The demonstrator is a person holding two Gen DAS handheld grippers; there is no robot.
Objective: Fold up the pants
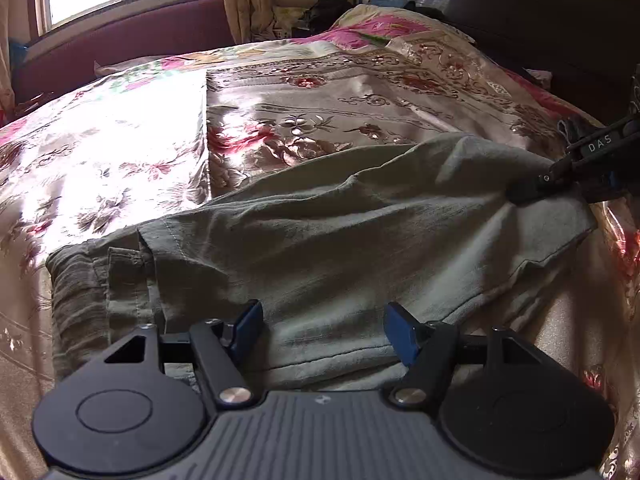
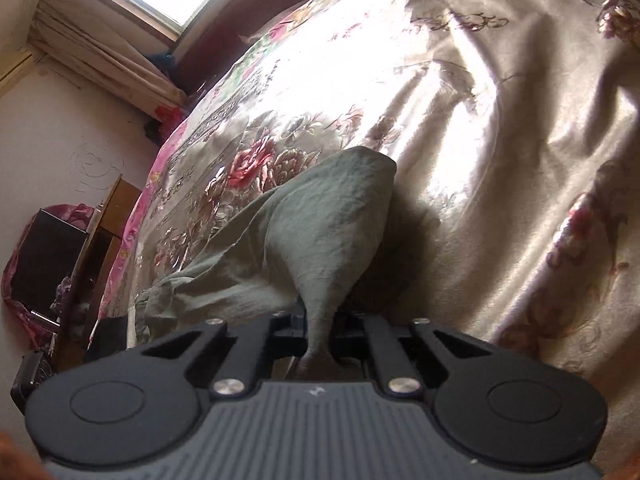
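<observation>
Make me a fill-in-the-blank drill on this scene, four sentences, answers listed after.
1. The right tool is shut on the ____.
2. The left tool has its jaws ____ above the pants.
3. The pants lie on a floral ____.
4. Daylight enters through a ____ behind the bed.

Answers: pants; open; bed; window
</observation>
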